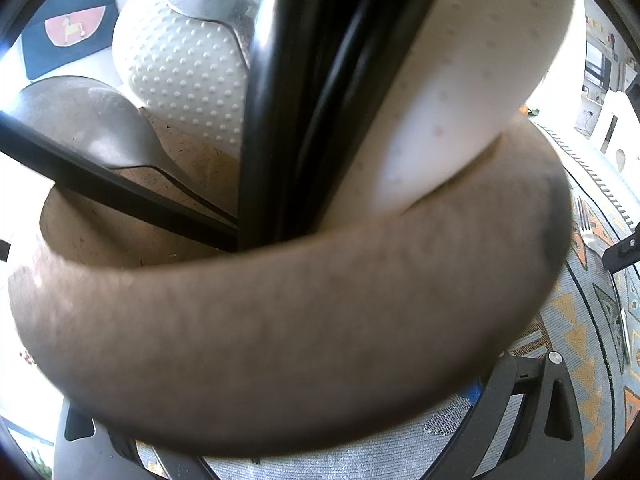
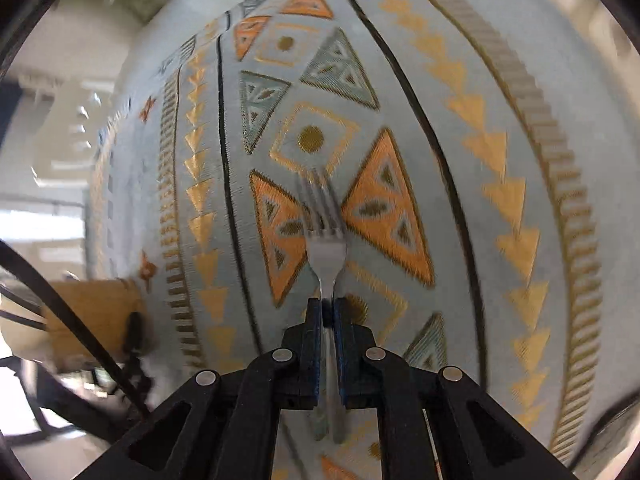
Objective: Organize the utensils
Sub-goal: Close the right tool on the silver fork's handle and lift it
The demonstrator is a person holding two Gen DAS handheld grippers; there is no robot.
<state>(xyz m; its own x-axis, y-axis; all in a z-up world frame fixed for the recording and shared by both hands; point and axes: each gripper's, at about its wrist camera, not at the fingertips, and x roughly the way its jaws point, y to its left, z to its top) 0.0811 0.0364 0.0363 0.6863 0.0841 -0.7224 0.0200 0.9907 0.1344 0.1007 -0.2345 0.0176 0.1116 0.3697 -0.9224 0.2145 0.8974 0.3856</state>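
Observation:
In the left wrist view a tan utensil holder (image 1: 304, 320) fills the frame, very close and blurred. In it stand a white dotted spatula (image 1: 180, 76), a wide white handle (image 1: 460, 92), black handles (image 1: 288, 100) and a grey spoon (image 1: 88, 120). My left gripper (image 1: 312, 432) straddles the holder; its black fingers (image 1: 540, 400) run up against its sides, their tips hidden. My right gripper (image 2: 327, 312) is shut on a metal fork (image 2: 326, 240) by the neck, tines pointing away, above the patterned cloth. That fork (image 1: 588, 228) also shows at the right edge of the left wrist view.
A grey tablecloth (image 2: 440, 80) with orange and gold triangles covers the table. The holder (image 2: 92, 312) sits at the left in the right wrist view, black handles rising from it. A dark blue mat (image 1: 68, 40) lies beyond the holder. A white chair (image 1: 612, 120) stands past the table's edge.

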